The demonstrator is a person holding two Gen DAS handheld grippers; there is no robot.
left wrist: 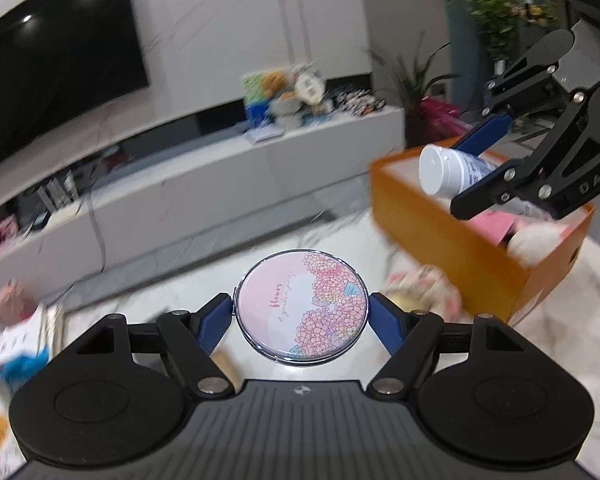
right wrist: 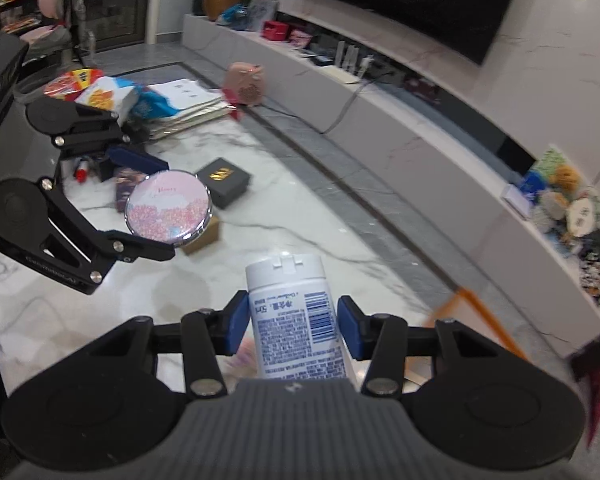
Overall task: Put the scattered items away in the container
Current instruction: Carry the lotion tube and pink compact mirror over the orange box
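Both tools loaded, mid-carry toward the orange box (left wrist: 452,240).

Left gripper (left wrist: 302,314) clamped on the round floral compact mirror (left wrist: 302,306), blue pads (left wrist: 212,326) pressing its rim from opposite sides. Disc held nearly flat, probably so the thin edge seats in the pads without slipping. Carried in the air short of the orange box and to its left, above the marble tabletop (right wrist: 284,208).

Right gripper (right wrist: 292,322) closed on the white tube (right wrist: 294,312), gripped across the body below the flip cap, cap end pointing forward. Seen from the left wrist, tube (left wrist: 452,170) poised over the open top of the orange box, likely for release into it. Pink and white things already inside the box, too blurred to name.

Scattered items left outside the orange box: a black gift box (right wrist: 224,180), a small brown box (right wrist: 204,234) and a floral object (left wrist: 420,288) beside its near wall. Tidying judged partway done.
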